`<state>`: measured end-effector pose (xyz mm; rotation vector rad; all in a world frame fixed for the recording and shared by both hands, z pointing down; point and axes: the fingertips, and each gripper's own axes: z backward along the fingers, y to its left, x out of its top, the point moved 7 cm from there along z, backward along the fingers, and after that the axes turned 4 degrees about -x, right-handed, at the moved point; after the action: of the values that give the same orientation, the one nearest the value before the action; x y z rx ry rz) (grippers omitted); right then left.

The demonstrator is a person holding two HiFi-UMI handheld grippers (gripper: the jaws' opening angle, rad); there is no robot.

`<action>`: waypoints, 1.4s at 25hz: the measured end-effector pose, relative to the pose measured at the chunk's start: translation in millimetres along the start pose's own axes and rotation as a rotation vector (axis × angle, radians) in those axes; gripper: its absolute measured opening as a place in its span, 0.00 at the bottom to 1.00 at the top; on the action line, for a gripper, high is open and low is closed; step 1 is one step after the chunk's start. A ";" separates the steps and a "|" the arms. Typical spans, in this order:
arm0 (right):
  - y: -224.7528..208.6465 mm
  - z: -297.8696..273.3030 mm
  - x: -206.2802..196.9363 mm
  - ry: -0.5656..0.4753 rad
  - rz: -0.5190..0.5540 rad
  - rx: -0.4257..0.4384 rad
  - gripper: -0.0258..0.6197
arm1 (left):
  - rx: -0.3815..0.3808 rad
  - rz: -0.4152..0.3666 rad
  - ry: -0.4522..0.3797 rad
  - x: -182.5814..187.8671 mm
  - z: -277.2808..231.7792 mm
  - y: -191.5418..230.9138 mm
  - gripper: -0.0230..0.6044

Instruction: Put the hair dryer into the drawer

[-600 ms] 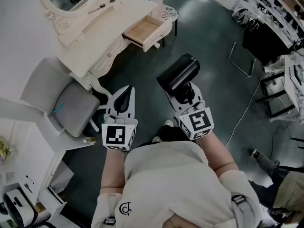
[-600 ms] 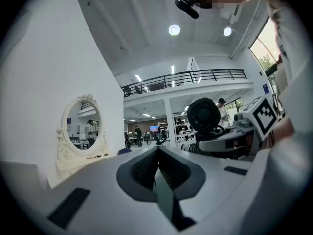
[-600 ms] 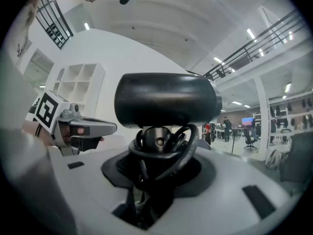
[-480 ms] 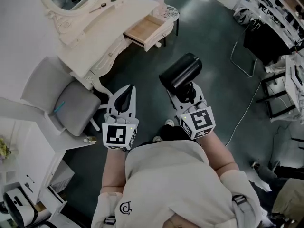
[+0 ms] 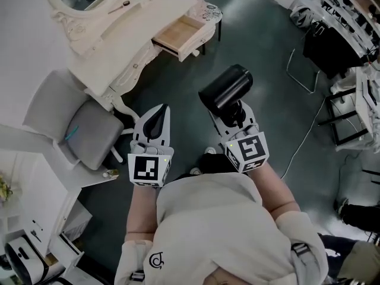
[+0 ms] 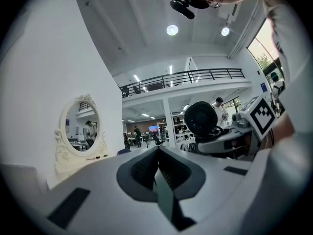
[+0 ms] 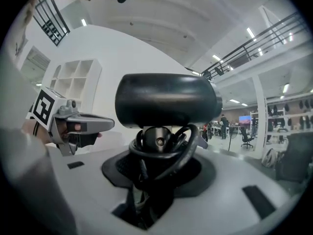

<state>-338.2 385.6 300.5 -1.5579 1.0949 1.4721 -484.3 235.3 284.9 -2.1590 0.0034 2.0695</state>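
The person stands on the dark floor (image 5: 267, 58) with 2 grippers held out level in front of the body. The right gripper (image 5: 234, 116) is clamped on the handle of a black hair dryer (image 5: 225, 89), whose barrel lies crosswise above the jaws. In the right gripper view, its black cord (image 7: 188, 148) is looped round the handle just above the jaws.

The left gripper (image 5: 159, 114) is beside it, well apart from the dryer, with its jaws pressed together and nothing between them.

The cream dressing table (image 5: 119, 34) stands ahead and to the person's left. Its 1 visible drawer (image 5: 178, 33) is pulled out, showing a bare wooden bottom, and is well apart from the dryer. An oval mirror (image 6: 80, 124) sits on top of the table, and a grey chair (image 5: 89, 132) stands close against its near side.
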 end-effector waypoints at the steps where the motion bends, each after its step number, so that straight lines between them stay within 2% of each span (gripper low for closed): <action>1: -1.2 -2.0 -1.1 0.008 0.000 -0.008 0.32 | 0.004 0.003 0.000 -0.2 -1.1 2.0 0.06; 7: -14.7 -22.5 -11.1 0.027 -0.036 0.005 0.32 | 0.021 0.010 0.018 -9.8 -14.6 11.6 0.06; 12: -40.7 -66.5 -15.9 0.020 -0.032 0.054 0.32 | 0.049 0.001 0.036 -16.9 -51.2 26.0 0.06; 16: -73.0 -108.2 -17.0 0.003 -0.020 0.148 0.32 | 0.127 -0.006 0.044 -20.1 -91.2 36.2 0.06; 21: -125.2 -167.0 -8.9 0.013 0.009 0.310 0.32 | 0.256 0.040 0.036 -14.6 -159.6 47.8 0.06; 26: -181.4 -220.7 -1.4 0.002 0.061 0.455 0.32 | 0.350 0.026 0.027 -4.4 -235.9 54.5 0.06; 30: -223.6 -260.9 -5.0 0.013 0.038 0.518 0.32 | 0.396 0.037 0.039 -8.1 -286.0 59.4 0.06; 35: -260.3 -309.8 -14.9 0.038 0.041 0.550 0.32 | 0.430 0.047 0.075 -16.8 -329.5 68.6 0.06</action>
<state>21.5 201.9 330.1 -1.1804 1.4148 1.0439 -165.0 129.5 306.2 -1.9786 0.4673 1.8017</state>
